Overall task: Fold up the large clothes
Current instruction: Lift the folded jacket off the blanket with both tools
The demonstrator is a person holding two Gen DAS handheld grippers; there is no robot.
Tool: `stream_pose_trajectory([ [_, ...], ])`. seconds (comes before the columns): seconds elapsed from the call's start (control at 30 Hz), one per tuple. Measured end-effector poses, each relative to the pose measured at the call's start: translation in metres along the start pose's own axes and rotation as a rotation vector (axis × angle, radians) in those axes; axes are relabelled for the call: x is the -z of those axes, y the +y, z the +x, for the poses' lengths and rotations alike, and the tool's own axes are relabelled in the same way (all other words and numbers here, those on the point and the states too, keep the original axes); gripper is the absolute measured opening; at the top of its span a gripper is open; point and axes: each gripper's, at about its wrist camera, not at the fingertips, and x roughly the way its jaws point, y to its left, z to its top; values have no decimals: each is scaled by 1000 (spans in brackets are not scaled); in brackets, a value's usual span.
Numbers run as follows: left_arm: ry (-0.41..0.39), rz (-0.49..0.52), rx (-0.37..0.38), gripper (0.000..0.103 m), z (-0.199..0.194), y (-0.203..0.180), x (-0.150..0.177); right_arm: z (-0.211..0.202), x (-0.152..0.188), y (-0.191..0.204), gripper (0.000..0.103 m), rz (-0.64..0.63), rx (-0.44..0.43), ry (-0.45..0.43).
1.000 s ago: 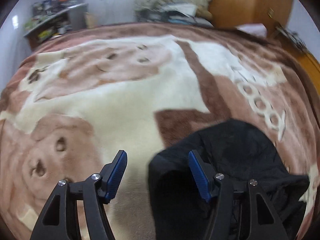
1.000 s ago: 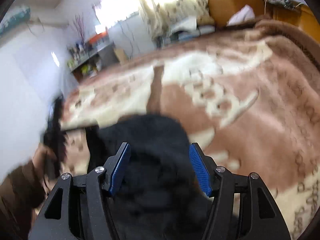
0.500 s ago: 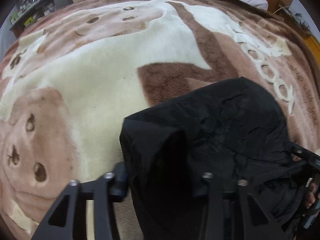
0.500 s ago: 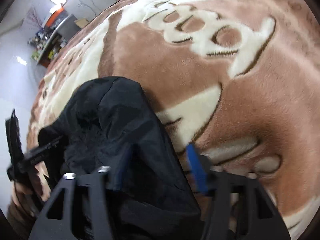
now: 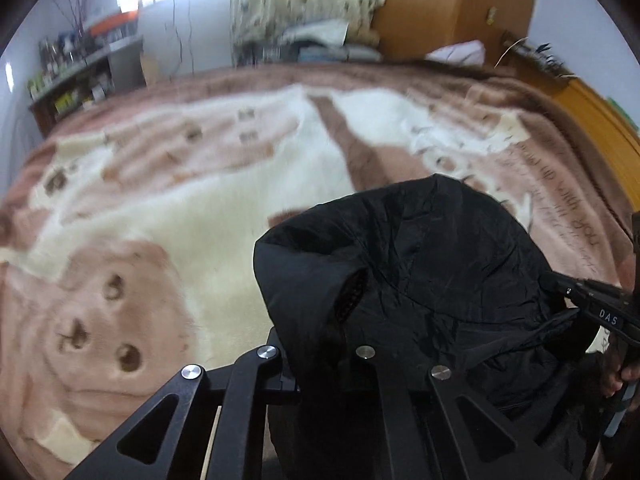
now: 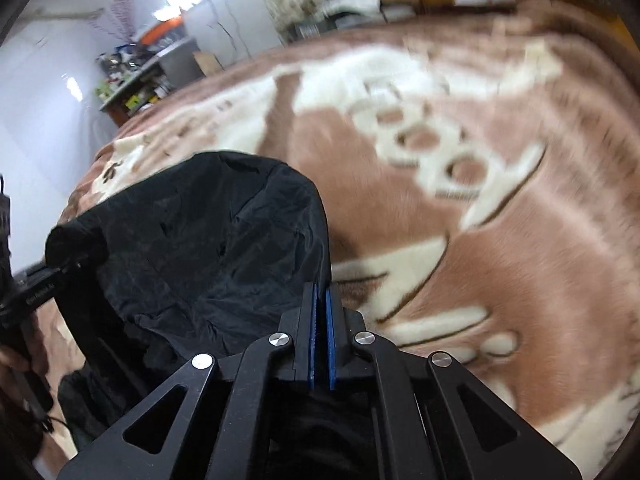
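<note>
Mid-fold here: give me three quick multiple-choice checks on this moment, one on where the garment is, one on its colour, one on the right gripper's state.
1. Where does the black jacket lie?
A. on the patterned blanket
B. on a shelf
C. on bare floor

2. What colour are the right gripper pads?
A. red
B. blue
C. white

3. How do the right gripper's jaws stand?
A. wide open, nothing between
B. shut on the jacket's edge
C. out of view

Answers: 1 A, brown-and-cream blanket shows all round the jacket. 2 B, blue strips face each other. 3 B, the pads meet with the black hem pinched between them.
</note>
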Motion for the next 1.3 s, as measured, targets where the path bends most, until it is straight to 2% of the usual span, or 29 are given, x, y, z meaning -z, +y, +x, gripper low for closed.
stream_pose_trajectory([
  [0.1, -108, 21, 18, 9, -51, -5, 18, -41, 10, 19, 3, -71, 17, -106],
  [0.23, -220, 108, -24, 9, -109, -33, 61, -104, 40, 41, 3, -126, 16, -244],
  [0.4, -305, 60, -15, 9, -153, -54, 119, -145, 88, 62, 3, -182, 60, -334],
  [0.47, -307, 27, -2, 9, -163, -60, 140, -150, 103, 69, 3, -206, 92, -343],
  [0.7, -284, -35, 23, 11, -183, -60, 196, -179, 161, 71, 5, -177, 42, -365],
  [0.77, -261, -68, 41, 11, -185, -58, 207, -183, 176, 71, 5, -154, 14, -364],
  [0.97, -189, -74, 110, 18, -197, -54, 239, -182, 222, 60, 5, -25, -56, -303],
  [1.03, -142, -125, 166, 28, -207, -46, 247, -181, 232, 55, 6, 20, -86, -270],
  [1.07, -131, -133, 188, 34, -213, -45, 250, -182, 236, 51, 10, 53, -121, -253],
  [1.13, -140, -166, 237, 56, -236, -37, 260, -184, 248, 35, 20, 161, -199, -219],
  [1.2, -135, -175, 306, 66, -254, -30, 267, -187, 257, 21, 24, 235, -266, -217],
  [1.23, -125, -183, 317, 68, -261, -26, 270, -187, 258, 17, 27, 249, -284, -216],
  [1.3, -85, -277, 398, 75, -265, -14, 269, -184, 256, 5, 40, 320, -369, -199],
])
